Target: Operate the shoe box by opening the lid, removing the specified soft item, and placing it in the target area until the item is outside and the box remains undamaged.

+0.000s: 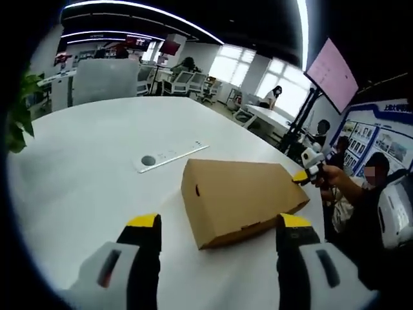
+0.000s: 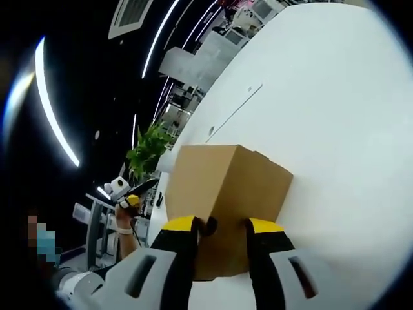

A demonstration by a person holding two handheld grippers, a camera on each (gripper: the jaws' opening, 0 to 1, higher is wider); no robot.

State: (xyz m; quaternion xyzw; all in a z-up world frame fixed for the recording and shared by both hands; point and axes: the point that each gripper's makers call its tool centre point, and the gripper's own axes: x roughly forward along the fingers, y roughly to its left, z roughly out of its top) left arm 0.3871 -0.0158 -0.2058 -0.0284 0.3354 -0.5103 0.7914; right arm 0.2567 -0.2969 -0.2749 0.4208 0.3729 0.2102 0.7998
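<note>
Both tools gape: right tool [image 2: 222,226] seemingly touching closed shoe box [image 2: 226,194], power strip [image 1: 171,155] beyond

Looks like an open-plan office: big white table [image 1: 84,168], desks and chairs [image 1: 184,81], wall screen [image 1: 331,74], ceiling light strips [image 1: 142,8].

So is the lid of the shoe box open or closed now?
Closed. The shoe box lid lies flat on the brown cardboard body, with no gap and no contents visible, in both views.
</note>
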